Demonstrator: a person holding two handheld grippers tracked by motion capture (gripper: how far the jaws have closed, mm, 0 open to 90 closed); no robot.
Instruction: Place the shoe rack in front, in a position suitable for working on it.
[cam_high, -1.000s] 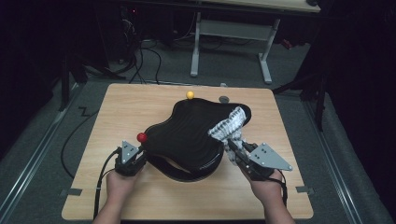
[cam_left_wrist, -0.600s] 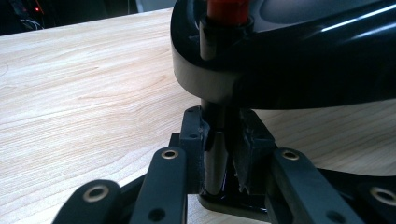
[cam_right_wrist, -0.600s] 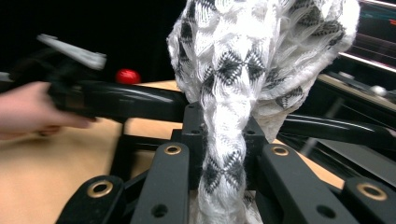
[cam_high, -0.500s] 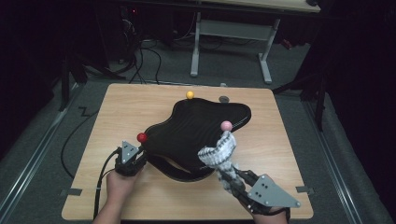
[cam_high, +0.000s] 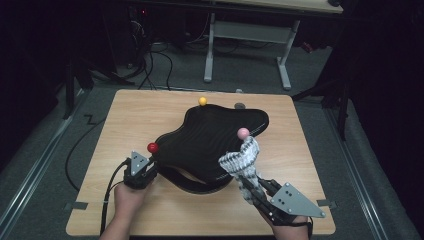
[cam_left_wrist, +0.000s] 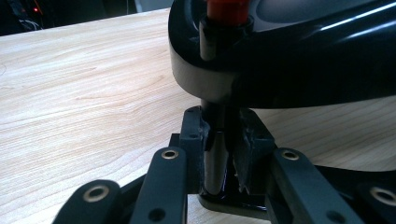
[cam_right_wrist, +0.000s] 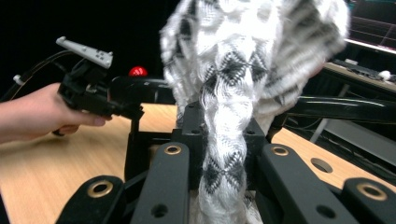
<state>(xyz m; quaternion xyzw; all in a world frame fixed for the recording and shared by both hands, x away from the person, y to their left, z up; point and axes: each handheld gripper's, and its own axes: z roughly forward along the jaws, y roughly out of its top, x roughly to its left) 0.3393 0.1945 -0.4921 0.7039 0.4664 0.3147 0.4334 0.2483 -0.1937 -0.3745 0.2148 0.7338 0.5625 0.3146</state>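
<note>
I have the sock (cam_high: 241, 161) pinched in my right gripper (cam_high: 250, 187), whose jaws are closed on the bunched lower part of it; in the right gripper view the knit (cam_right_wrist: 224, 140) runs straight up between them and fans out above. It hangs in the air over the near right part of the rack (cam_high: 212, 142), just below the pink peg (cam_high: 243, 133), and I cannot tell whether it touches that peg or only stands in front of it.

My left gripper (cam_high: 142, 167) is at the rack's near left corner, jaws closed on the post (cam_left_wrist: 215, 154) under the red peg (cam_high: 152, 147), so I judge the rack is being steadied there. The rack lies flat across the middle of the counter (cam_high: 150, 115), with a yellow peg (cam_high: 202, 101) at its far edge.

As I read it, the sock is picked up and carried to the rack, and what remains is to drape or hook it over a peg and let go. No sock hangs on any peg yet.
</note>
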